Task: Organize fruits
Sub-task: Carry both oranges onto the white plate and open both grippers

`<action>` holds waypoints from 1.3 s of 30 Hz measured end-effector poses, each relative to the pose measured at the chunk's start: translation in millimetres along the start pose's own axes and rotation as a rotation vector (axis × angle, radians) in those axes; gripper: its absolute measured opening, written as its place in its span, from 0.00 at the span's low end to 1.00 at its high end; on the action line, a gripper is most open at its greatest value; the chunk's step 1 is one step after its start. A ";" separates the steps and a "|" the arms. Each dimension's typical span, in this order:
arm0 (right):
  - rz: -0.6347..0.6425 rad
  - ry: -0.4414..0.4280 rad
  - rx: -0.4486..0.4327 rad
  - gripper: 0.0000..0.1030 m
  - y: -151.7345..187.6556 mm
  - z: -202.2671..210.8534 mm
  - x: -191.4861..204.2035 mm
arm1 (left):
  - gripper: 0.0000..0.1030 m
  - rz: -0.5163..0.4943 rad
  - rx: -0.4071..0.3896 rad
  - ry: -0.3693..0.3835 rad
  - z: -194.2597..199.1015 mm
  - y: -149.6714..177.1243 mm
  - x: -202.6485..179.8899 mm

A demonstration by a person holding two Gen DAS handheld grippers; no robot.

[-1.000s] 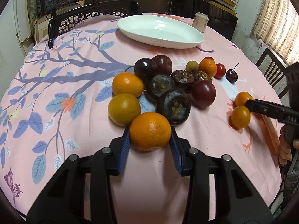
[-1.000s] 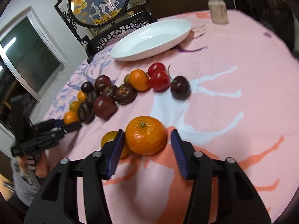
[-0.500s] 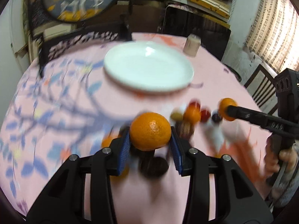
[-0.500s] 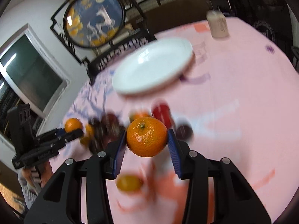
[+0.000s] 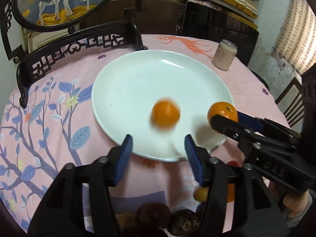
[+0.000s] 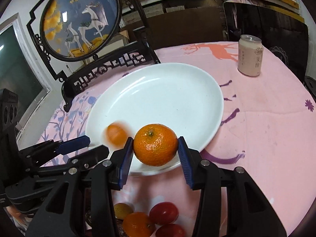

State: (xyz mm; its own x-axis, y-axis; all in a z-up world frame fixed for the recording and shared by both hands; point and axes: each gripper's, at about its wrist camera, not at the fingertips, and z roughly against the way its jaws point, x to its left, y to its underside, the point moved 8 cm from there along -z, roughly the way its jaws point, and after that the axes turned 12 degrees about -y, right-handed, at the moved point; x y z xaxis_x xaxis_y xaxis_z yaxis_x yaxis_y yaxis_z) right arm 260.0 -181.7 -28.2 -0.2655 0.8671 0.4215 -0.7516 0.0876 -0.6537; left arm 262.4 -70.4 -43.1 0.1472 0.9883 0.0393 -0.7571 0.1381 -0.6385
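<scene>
Fruits are split between the white plate [image 5: 126, 90] and the near edge of the pink tablecloth [image 5: 49, 138]. At the far left, beyond the cloth, stands a black carved frame [image 6: 110, 63] holding a round deer picture [image 6: 79, 19].

Left of centre, the left gripper [image 5: 159, 148] hangs over the plate's near rim with its jaws opening and nothing between the blue pads [image 5: 125, 154]. Just beyond them a blurred orange [image 5: 165, 115] is over the plate's white surface, clear of the gripper; whether it touches the plate cannot be told.

To its right, the right gripper [image 6: 155, 147] is at the plate's near right rim with a second orange [image 6: 155, 144] between its jaws, stem end up. The jaws are opening slightly: the left pad [image 6: 126, 158] is against the peel, while a thin gap shows at the right pad.

Near the camera, under the grippers, more fruit lies on the cloth: a small yellowish fruit [image 6: 122, 210], another orange [image 6: 138, 225] and two red fruits [image 6: 164, 213], touching or just beside one another; in the left wrist view dark purple-brown fruits [image 5: 154, 214] sit at the bottom edge.

At the far right a pale pink can [image 6: 250, 56] stands upright on the cloth, well apart from the plate.
</scene>
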 end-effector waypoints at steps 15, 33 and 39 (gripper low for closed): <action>-0.015 -0.050 -0.132 0.61 -0.8 43.1 10.3 | 0.72 0.198 -0.075 -0.042 55.2 42.4 81.8; -0.140 -0.088 -0.150 0.63 83.5 124.3 -14.5 | 0.72 -0.004 -0.021 -0.094 83.6 149.8 69.0; -0.122 -0.083 -0.115 0.63 87.3 117.9 -9.7 | 0.41 -0.022 0.026 -0.080 72.0 155.6 64.2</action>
State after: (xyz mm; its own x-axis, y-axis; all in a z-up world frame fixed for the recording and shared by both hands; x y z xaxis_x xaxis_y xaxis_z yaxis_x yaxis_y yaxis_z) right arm 125.8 -240.3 -15.3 -0.2291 0.8038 0.5490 -0.7084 0.2491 -0.6604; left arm 108.2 19.1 -84.6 0.1131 0.9869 0.1151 -0.7710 0.1602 -0.6163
